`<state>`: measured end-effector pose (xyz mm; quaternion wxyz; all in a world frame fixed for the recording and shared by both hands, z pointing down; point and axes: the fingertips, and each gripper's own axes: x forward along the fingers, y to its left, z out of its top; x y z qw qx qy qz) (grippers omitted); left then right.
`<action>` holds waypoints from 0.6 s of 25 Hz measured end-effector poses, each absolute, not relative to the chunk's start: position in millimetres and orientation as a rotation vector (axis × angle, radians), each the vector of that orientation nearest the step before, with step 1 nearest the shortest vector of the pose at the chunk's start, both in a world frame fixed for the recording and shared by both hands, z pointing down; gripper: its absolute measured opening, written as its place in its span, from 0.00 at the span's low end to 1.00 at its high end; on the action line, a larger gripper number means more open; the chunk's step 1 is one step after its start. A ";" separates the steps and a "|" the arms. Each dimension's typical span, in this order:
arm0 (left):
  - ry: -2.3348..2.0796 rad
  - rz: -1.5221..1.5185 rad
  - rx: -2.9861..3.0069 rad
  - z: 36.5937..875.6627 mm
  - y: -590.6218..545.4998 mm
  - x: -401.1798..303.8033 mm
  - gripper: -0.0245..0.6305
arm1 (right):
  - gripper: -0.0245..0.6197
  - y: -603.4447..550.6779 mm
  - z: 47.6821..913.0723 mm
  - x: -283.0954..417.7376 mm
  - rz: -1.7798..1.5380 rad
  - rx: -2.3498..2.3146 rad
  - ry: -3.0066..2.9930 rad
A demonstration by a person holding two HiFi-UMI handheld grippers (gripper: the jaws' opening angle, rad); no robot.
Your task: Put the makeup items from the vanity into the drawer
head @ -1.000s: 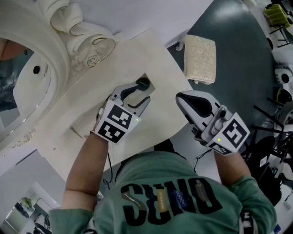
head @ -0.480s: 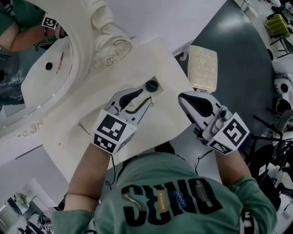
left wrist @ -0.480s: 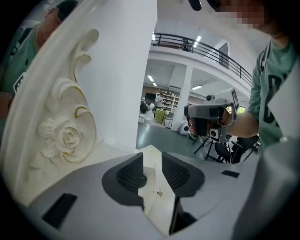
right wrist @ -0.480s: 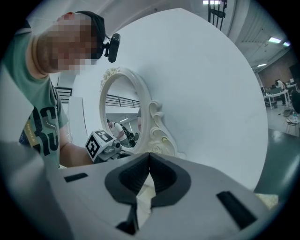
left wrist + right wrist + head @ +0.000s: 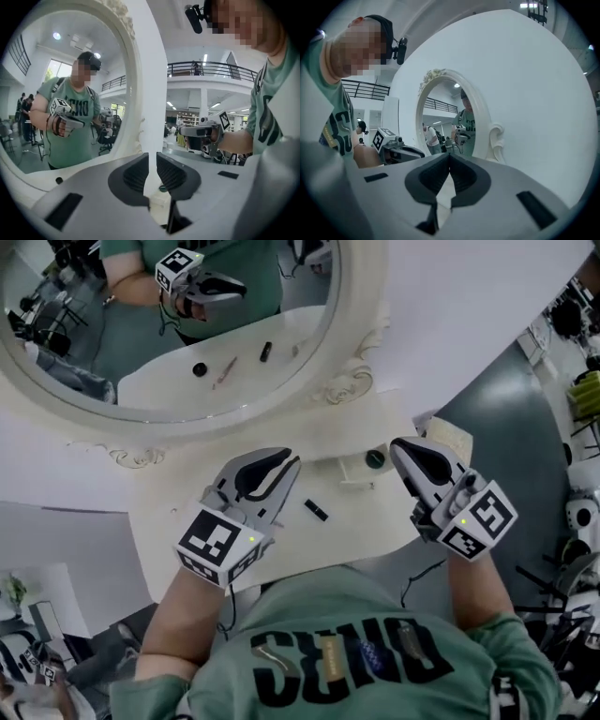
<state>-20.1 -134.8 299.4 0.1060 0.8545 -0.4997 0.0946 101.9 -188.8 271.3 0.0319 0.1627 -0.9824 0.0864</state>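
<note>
Left gripper [image 5: 289, 463] had backed off the drawer [image 5: 354, 474], jaws closing empty; right gripper [image 5: 405, 451] clenched, empty; black tube [image 5: 316, 510] lay on vanity [image 5: 155, 512] between them; a clumsy nudge risked rolling it off.

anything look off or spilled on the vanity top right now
Nothing stands out. The small black tube lies on its side on the vanity top, and the dark round jar sits apart from it, nearer the mirror. No spill or damage shows.
</note>
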 end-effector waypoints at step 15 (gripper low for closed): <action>-1.950 -0.026 2.335 206.3 -17.4 -187.1 0.05 | 0.05 -134.9 203.6 -60.9 0.131 0.171 -3.048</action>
